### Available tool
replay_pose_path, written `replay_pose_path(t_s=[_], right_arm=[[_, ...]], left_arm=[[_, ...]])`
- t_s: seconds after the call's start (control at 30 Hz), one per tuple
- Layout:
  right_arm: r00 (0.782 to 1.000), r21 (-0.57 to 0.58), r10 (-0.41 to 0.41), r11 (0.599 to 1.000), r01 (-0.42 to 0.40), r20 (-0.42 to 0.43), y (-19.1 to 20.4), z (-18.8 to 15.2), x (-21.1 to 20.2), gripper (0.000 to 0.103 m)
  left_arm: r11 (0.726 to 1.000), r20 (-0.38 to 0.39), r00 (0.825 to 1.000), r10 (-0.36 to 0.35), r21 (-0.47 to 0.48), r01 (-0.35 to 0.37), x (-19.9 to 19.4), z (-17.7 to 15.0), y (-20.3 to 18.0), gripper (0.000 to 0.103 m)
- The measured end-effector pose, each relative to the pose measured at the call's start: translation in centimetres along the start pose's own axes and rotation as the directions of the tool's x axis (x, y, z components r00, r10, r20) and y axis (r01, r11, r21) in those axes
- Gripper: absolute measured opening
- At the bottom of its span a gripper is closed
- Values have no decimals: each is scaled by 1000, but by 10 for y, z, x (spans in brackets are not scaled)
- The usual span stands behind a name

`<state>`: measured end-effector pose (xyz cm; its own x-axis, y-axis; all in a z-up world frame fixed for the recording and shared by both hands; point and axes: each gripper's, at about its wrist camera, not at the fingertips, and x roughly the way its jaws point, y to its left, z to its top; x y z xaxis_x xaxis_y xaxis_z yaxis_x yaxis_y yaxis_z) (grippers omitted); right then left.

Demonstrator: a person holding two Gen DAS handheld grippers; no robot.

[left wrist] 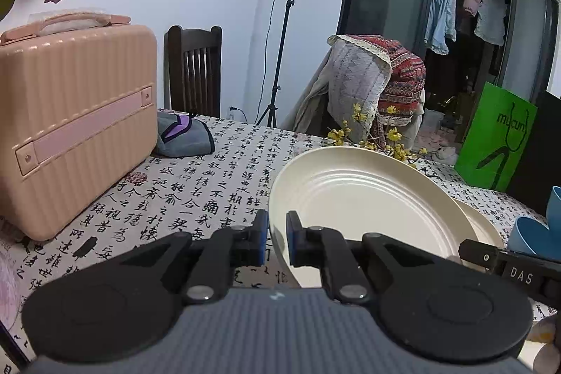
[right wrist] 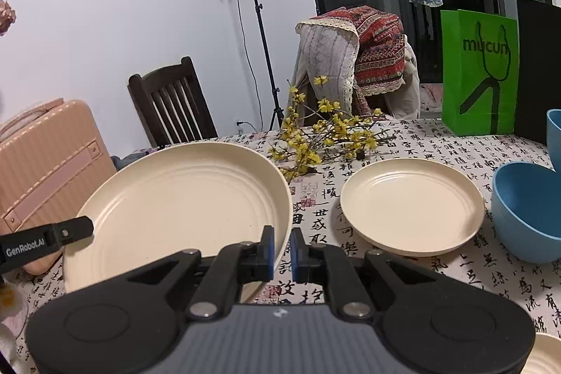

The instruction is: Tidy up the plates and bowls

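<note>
Tilting above the desk (right wrist: 403,142), the large cream ridged plate (right wrist: 182,198) is pinched by its rim at opposite edges, likely so both grippers share its weight while carrying it toward the smaller cream plate (right wrist: 412,205) lying flat beside two blue bowls (right wrist: 526,209). The left gripper (left wrist: 277,239) and right gripper (right wrist: 282,249) each reach in level, jaws nearly closed on the rim.
</note>
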<state>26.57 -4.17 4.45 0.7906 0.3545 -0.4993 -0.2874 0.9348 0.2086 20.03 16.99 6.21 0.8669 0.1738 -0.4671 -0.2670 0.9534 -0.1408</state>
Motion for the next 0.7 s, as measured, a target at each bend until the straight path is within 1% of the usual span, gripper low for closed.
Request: replay_pose_path(t_s=[0.23, 0.57, 0.7], right_arm=[[999, -1, 2, 1000, -2, 43, -6, -5, -18, 9], [994, 0, 11, 1000, -11, 105, -16, -12, -46, 9], [993, 5, 8, 1000, -9, 119, -22, -15, -56, 9]], left_arm=[[1000, 25, 1000, -9, -12, 9, -11, -9, -8, 12], [998, 38, 998, -51, -44, 53, -25, -20, -10, 12], [997, 52, 997, -64, -39, 66, -34, -25, -14, 12]])
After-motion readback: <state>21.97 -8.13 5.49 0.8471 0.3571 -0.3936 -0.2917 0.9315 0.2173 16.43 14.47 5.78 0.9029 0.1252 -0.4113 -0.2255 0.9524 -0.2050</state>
